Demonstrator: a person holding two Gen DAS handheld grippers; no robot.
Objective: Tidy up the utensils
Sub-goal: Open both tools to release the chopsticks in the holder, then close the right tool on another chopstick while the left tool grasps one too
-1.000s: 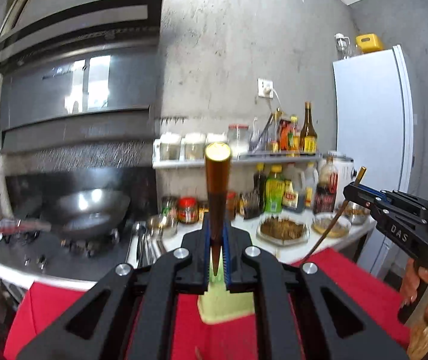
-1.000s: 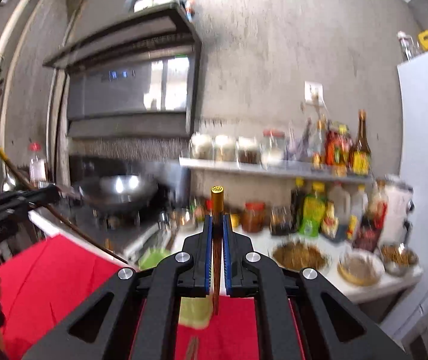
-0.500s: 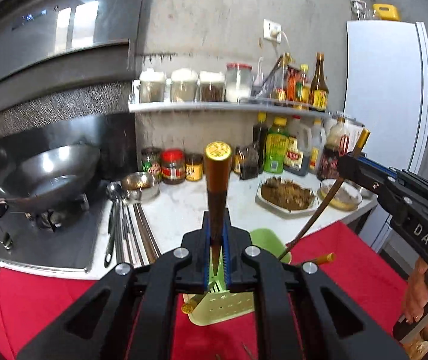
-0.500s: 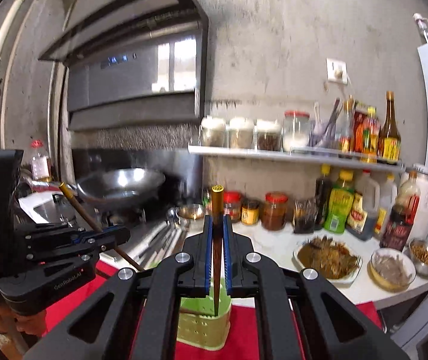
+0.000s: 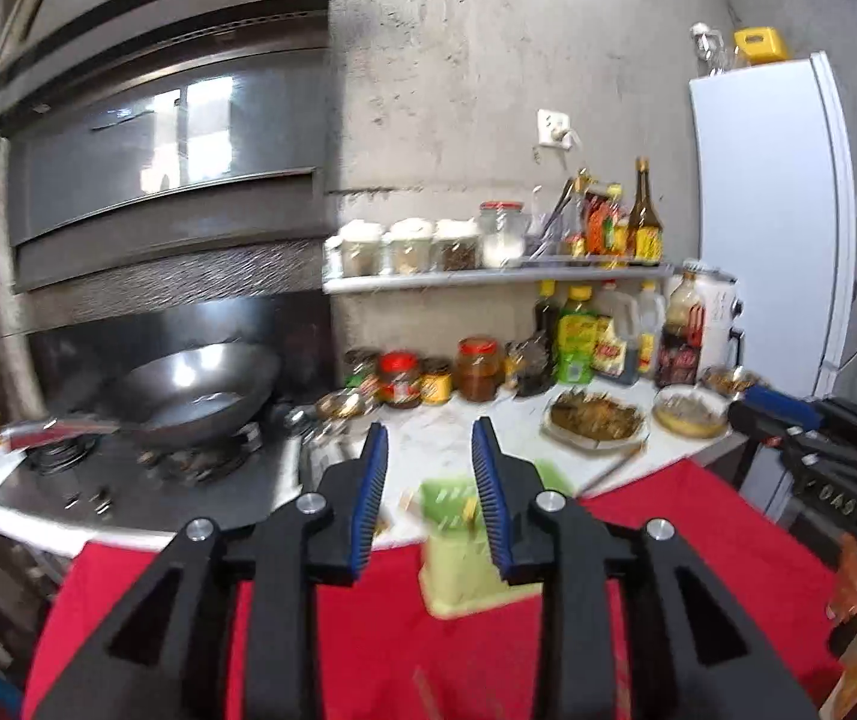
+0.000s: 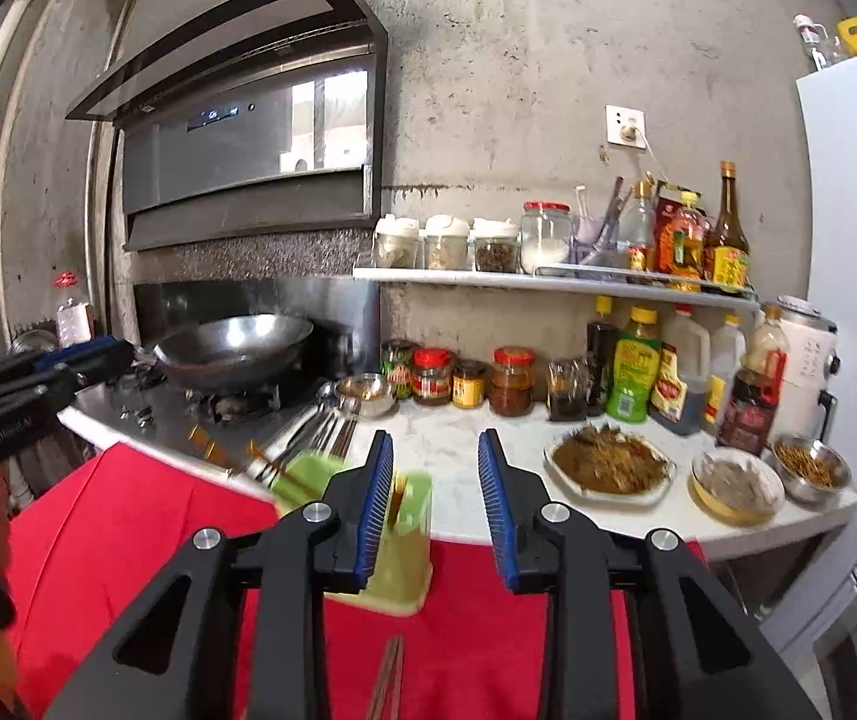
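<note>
A light green utensil holder (image 5: 458, 546) stands on the red cloth (image 5: 398, 630), just below and ahead of my left gripper (image 5: 428, 426). Its jaws are opening and nothing is between them. My right gripper (image 6: 436, 435) is also opening, with nothing between its blue pads. A blurred brown chopstick (image 6: 397, 495) stands in the green holder (image 6: 404, 558), and another chopstick (image 6: 281, 471) leans out of it to the left. Each view shows the other gripper at its edge: the right gripper (image 5: 788, 426) and the left gripper (image 6: 68, 360). A pair of chopsticks (image 6: 386, 678) lies on the cloth.
Behind the cloth runs a white counter (image 6: 458, 432) with a wok (image 6: 236, 348) on the stove, metal spoons (image 6: 314, 420), jars (image 6: 431, 375), sauce bottles (image 6: 632, 366) and dishes of food (image 6: 608, 462). A white fridge (image 5: 770, 228) stands at the right.
Both grippers were shut on gold-tipped chopsticks; now both stand open and the chopsticks have dropped into the green holder. Both hands have lifted back from it.
</note>
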